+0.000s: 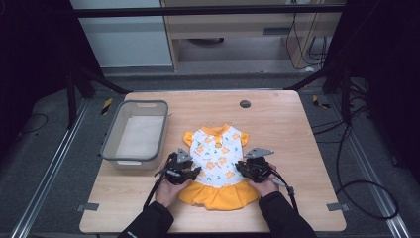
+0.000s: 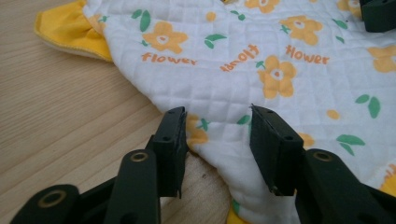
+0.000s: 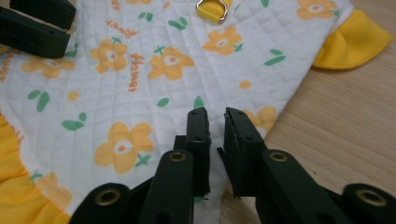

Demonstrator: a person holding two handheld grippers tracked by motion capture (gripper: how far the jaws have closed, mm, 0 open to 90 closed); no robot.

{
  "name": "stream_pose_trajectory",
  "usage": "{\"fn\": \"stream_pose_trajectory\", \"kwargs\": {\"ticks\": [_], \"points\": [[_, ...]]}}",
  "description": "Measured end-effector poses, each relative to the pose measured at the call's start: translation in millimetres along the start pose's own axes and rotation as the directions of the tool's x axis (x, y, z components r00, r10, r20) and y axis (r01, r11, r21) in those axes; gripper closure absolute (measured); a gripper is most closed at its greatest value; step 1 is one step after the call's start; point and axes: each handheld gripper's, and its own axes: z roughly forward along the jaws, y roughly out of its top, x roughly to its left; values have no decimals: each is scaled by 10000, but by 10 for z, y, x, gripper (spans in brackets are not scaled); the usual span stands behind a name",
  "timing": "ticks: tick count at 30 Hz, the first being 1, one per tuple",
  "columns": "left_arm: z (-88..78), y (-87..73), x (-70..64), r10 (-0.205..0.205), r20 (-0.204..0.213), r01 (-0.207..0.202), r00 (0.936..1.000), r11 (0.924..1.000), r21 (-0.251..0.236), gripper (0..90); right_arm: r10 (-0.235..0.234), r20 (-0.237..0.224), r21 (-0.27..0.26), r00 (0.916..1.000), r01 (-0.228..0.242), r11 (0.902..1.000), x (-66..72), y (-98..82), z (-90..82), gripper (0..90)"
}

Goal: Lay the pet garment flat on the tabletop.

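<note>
Quilted white cotton printed with orange flowers makes up the body of the dress, with yellow sleeves, a yellow collar and a yellow ruffled skirt. It lies flat near the front edge of the wooden surface, about midway between the side edges, skirt towards the person, with a small metal ring near the collar.

The left claw sits at one side hem of the dress, its jaws apart with a fold of the hem loose between them and no pad pressing on it. The right claw sits at the opposite hem, its jaws only narrowly apart and nothing pinched.

The risk, as I judge it, is in regripping: the hems lie thin and flat on the wood, so a claw that closes too high would catch only the top layer, or nothing, and the dress would lift crooked or slide. An uneven pull from the two sides could also bunch the quilting. The grey bin by the left edge stands apart from the dress.
</note>
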Motion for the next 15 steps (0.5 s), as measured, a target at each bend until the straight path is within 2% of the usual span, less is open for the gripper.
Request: {"fn": "stream_pose_trajectory", "kwargs": {"ticks": [3,5,8,12,15], "points": [[-134,9,23,-48,113,51,9999,9997,-250,479,68,109,-393,9999,-64,9992,-27,26,-97,661],[-242,-9,34,-12,274,29,9996,9983,-588,445,151,201,-594,9997,-139,9981,-52,28,-166,590],[-390,-54,62,-40,486,90,9988,9946,-1031,400,246,230,-700,9994,-229,9973,-86,-8,-247,490],[-481,-85,100,-30,560,96,9984,9931,-1172,356,408,171,-669,9990,-396,9970,-96,-46,-340,341],[-535,-127,112,79,494,-18,9987,9925,-1225,329,467,201,-955,9987,-446,9944,-108,-60,-411,275]]}}
